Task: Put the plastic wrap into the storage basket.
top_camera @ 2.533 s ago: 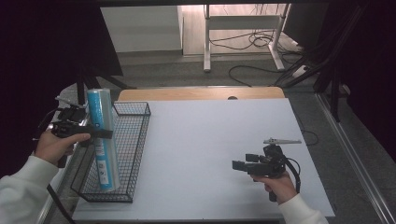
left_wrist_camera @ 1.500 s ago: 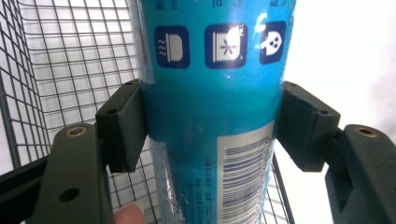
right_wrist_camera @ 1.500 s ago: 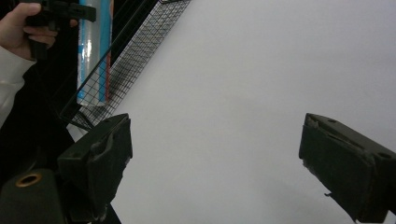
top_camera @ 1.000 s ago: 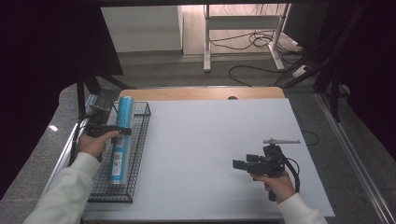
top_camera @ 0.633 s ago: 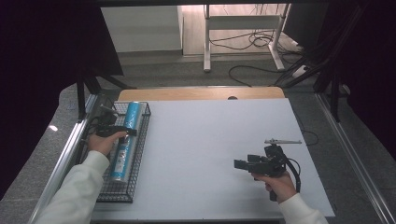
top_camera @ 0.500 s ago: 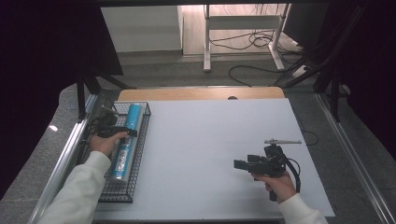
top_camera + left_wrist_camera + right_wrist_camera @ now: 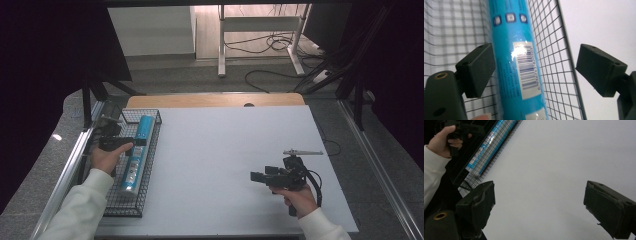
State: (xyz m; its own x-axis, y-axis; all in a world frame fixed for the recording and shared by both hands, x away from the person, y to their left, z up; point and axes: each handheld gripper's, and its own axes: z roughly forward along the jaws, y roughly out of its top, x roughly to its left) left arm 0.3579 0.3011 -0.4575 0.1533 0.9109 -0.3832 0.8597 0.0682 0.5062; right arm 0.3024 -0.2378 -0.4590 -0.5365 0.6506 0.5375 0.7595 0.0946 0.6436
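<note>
My left gripper, jaws just parted and off the blue tube, hangs over it as it lies in the wire basket at the table's left. My right gripper waits open, empty. Withdrawing carelessly, I judge, could snag the mesh and drag the basket.

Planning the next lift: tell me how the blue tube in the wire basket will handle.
The blue tube is round and lies flat in the wire basket, so it may roll. Its glossy wrap shows glare, so probably slippery. It looks straight, likely stiff.
</note>
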